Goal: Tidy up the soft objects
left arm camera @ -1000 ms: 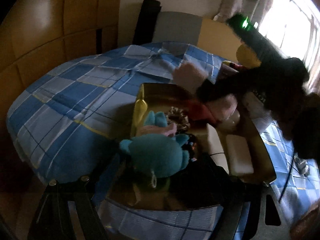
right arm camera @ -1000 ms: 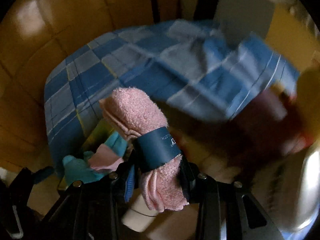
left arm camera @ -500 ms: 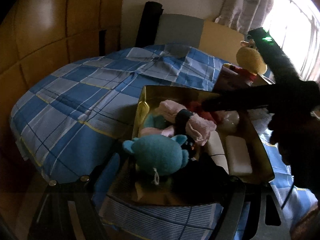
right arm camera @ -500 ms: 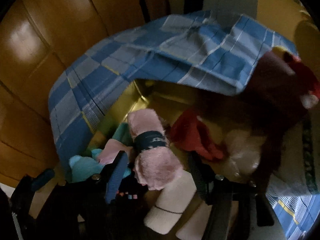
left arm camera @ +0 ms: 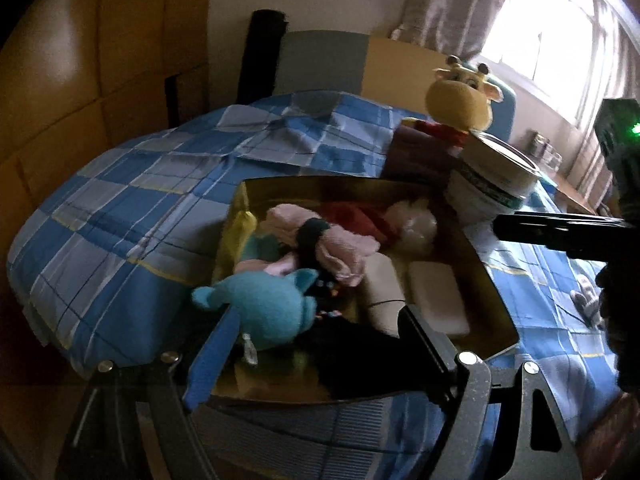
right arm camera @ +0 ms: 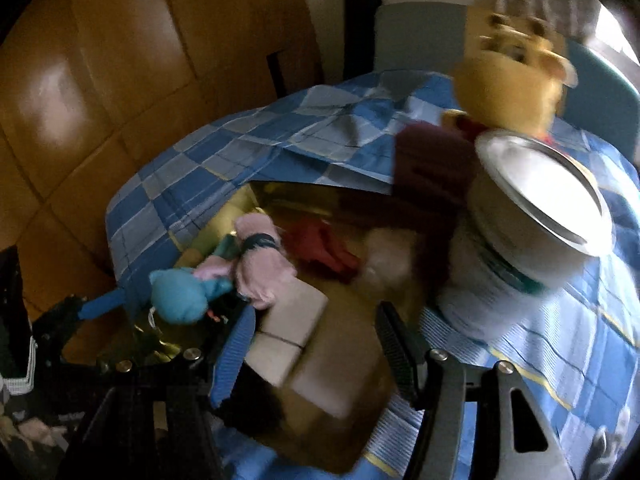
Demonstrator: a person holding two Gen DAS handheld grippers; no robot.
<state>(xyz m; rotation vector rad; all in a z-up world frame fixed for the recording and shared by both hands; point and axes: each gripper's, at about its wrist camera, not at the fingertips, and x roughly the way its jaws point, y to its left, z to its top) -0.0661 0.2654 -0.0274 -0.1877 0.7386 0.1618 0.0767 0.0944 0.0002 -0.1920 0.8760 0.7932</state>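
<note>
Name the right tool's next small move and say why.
Probably swing toward the yellow giraffe plush behind the tin: the right tool is open and empty, the pink towel roll already lies in the gold box, and the giraffe sits outside it.

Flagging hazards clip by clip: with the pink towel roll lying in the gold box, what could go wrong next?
1. The pink towel roll lies on top of other items, overlapping the teal plush; it could slide or roll.
2. The teal plush hangs over the gold box edge and may tip out.
3. The right tongs, empty, are near the white tin, which they might knock.
</note>
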